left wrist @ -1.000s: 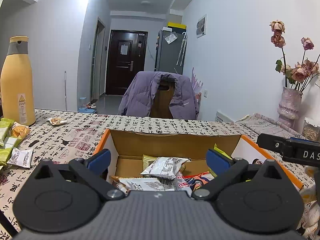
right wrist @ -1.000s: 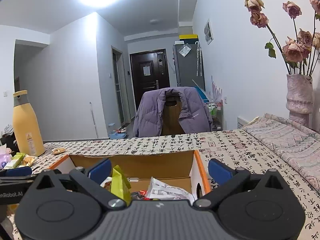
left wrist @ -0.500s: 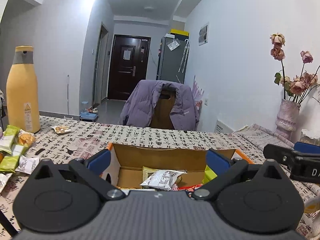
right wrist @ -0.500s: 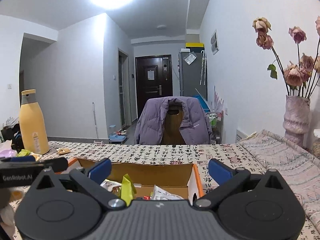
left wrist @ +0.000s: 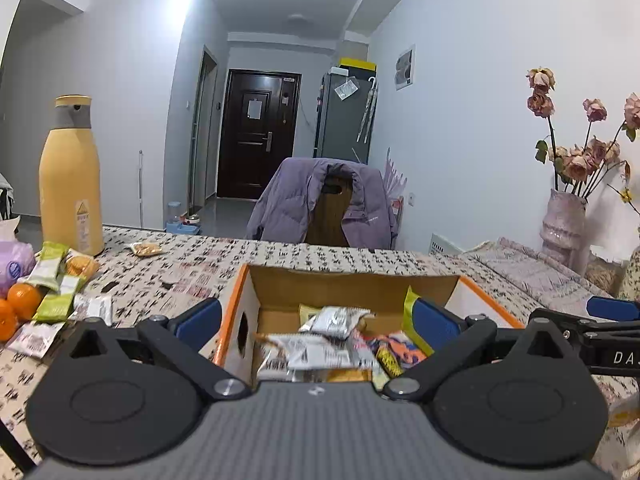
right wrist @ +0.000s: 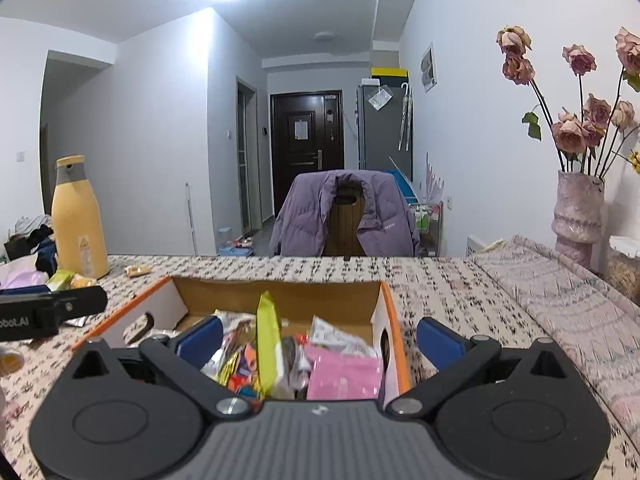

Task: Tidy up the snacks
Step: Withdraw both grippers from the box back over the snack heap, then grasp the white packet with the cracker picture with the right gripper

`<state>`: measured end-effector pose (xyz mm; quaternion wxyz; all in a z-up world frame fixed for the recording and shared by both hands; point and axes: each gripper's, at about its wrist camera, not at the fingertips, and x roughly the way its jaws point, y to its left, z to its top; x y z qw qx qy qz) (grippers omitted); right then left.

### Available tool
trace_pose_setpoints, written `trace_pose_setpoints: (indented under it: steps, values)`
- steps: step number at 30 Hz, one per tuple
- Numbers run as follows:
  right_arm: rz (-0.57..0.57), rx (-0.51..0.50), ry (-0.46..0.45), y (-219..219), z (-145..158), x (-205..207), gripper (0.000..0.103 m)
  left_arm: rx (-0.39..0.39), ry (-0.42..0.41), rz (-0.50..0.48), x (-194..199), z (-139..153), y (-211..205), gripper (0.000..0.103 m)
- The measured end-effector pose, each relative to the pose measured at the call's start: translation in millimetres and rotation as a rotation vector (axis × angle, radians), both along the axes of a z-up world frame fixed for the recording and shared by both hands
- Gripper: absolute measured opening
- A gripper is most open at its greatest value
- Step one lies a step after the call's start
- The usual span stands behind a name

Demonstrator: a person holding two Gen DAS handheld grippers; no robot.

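An open cardboard box with orange edges holds several snack packets, among them a silver one. My left gripper hovers open and empty over the box's left wall. My right gripper is also open and empty, straddling the right wall of the box. An upright yellow-green packet and a pink packet lie inside. Loose green packets and a white packet lie on the table at the left. Each gripper shows in the other's view: the right gripper, the left gripper.
A tall yellow bottle stands at the far left, with oranges near it. A vase of dried roses stands at the right. A chair with a purple jacket is behind the table. A small snack lies beyond the box.
Both views tipped up and then back down onto the box, so more of its contents show now. The left gripper sits a little farther back from the box. Both grippers stayed open.
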<state>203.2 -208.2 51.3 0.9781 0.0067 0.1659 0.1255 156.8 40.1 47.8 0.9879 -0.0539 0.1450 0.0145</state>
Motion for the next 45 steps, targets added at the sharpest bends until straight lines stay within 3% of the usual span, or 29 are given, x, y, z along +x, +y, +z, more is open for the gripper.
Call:
trace_pose_setpoints:
  steps: [12,24,38,45]
  values:
    - [0.02,-0.008,0.072,-2.3,-30.3,-38.1,0.103,-0.005,0.101,-0.021,-35.4,-39.4,5.7,0.103]
    - [-0.002,-0.022,0.181,-9.2,-59.8,-48.7,0.103,-0.025,0.178,-0.008,-46.5,-75.3,14.6,0.103]
    - [0.004,-0.113,0.286,18.4,-67.2,-4.5,0.103,-0.075,0.177,-0.014,-45.8,-73.9,21.1,0.103]
    - [-0.017,-0.107,0.324,22.8,-75.3,13.6,0.095,-0.083,0.174,-0.026,-46.5,-73.0,21.1,0.103]
